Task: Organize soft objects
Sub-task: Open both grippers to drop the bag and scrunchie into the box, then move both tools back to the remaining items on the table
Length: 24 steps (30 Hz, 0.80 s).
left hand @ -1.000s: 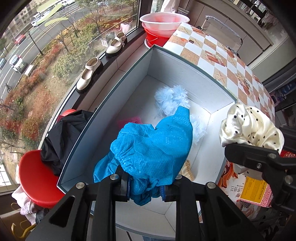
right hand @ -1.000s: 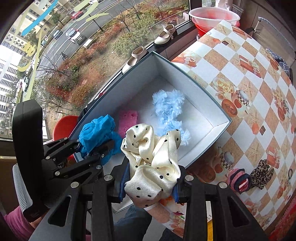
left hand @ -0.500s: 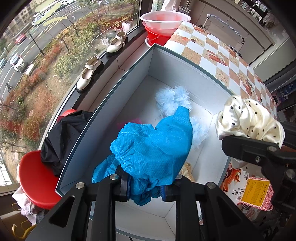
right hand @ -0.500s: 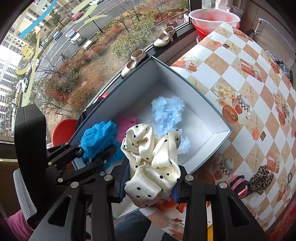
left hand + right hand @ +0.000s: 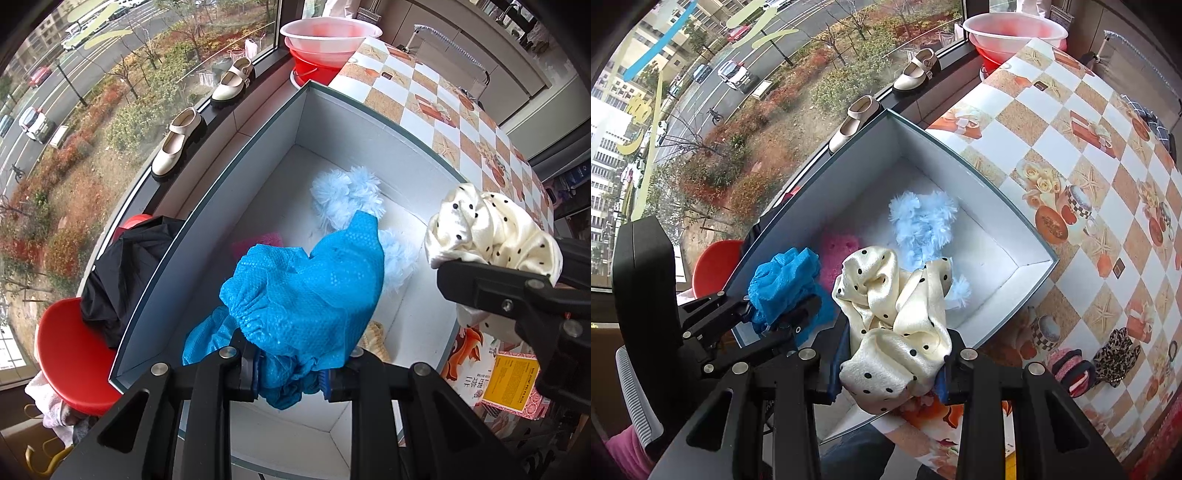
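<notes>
My left gripper (image 5: 290, 380) is shut on a bright blue textured scrunchie (image 5: 306, 291), which hangs over the near part of a white box (image 5: 373, 110). My right gripper (image 5: 888, 373) is shut on a cream scrunchie with black dots (image 5: 897, 321), held above the box's near edge. In the left wrist view that cream scrunchie (image 5: 491, 232) shows at the right, over the box's rim. Inside the box (image 5: 1027, 236) lie a fluffy light-blue scrunchie (image 5: 923, 225) and a pink one (image 5: 836, 251), partly hidden behind the held pieces.
The box sits on a checkered tablecloth (image 5: 1089, 177) beside a window sill with two cream shoes (image 5: 181, 144). A leopard-print scrunchie (image 5: 1115, 354) and a pink striped one (image 5: 1071, 369) lie on the table at right. Red basins (image 5: 325, 48) stand at the far end; a red stool (image 5: 70, 350) carries black cloth.
The right gripper with the cream scrunchie has drifted slightly over the box; the left gripper and the blue scrunchie have stayed put.
</notes>
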### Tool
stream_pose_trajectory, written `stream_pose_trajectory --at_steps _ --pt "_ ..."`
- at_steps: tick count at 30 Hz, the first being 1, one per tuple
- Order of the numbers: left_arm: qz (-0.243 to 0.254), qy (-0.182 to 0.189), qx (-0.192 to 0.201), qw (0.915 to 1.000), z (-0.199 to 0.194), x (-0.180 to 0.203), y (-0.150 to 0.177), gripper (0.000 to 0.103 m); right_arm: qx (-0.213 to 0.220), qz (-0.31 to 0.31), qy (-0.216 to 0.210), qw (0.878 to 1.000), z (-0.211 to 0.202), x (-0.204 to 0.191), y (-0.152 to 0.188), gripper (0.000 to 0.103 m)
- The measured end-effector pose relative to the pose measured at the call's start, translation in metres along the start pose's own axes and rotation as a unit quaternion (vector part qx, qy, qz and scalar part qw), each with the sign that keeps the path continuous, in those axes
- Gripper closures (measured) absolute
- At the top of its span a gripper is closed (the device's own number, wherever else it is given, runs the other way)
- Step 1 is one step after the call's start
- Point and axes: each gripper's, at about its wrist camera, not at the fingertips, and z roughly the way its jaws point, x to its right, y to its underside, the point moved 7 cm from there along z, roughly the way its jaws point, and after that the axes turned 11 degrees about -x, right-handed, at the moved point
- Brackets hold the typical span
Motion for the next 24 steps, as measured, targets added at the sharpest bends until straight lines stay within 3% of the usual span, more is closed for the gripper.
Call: stream_pose_trajectory --at_steps 2,4,6,8,9,10,11,13,16,22,24 --pt "-0.002 -0.003 0.001 1.0000 0.000 -0.001 0.000 0.075 0.000 0.002 -0.001 1.000 0.000 0.000 -0.001 0.065" --pt "-0.004 0.000 0.003 1.0000 -0.001 -0.002 0.000 0.061 0.001 0.004 -0.005 1.000 -0.001 0.000 -0.001 0.065" --pt "-0.005 -0.001 0.005 1.0000 -0.002 -0.003 0.001 0.035 0.002 0.011 -0.013 1.000 -0.002 0.001 -0.003 0.053" --pt "-0.001 0.000 0.003 1.0000 -0.003 -0.002 0.002 0.022 0.006 0.023 -0.022 0.999 -0.004 0.004 -0.004 0.039" --pt "0.000 0.000 0.002 1.0000 -0.003 -0.002 0.002 0.022 0.008 0.029 -0.028 0.999 -0.004 0.006 -0.004 0.032" --pt "0.000 0.000 -0.001 1.0000 -0.002 -0.002 0.003 0.021 0.008 0.036 -0.036 0.999 -0.005 0.007 -0.004 0.017" --pt "0.000 0.001 -0.004 1.0000 -0.002 0.000 0.003 0.019 0.009 0.043 -0.041 0.998 -0.005 0.009 -0.003 0.009" --pt "-0.007 -0.003 -0.011 0.9999 0.000 -0.001 0.004 0.012 0.008 0.057 -0.044 0.997 -0.007 0.013 -0.003 0.001" --pt "-0.018 0.018 -0.026 0.9994 0.003 -0.001 0.006 0.011 0.006 0.075 -0.074 0.994 -0.010 0.018 0.000 0.001" --pt "-0.027 0.125 -0.064 0.9897 -0.002 0.012 0.011 0.011 0.006 0.146 -0.173 0.974 -0.026 0.034 0.013 0.001" --pt "-0.009 0.130 -0.067 0.9891 -0.011 0.022 0.012 0.011 0.010 0.164 -0.188 0.968 -0.033 0.041 0.019 0.001"
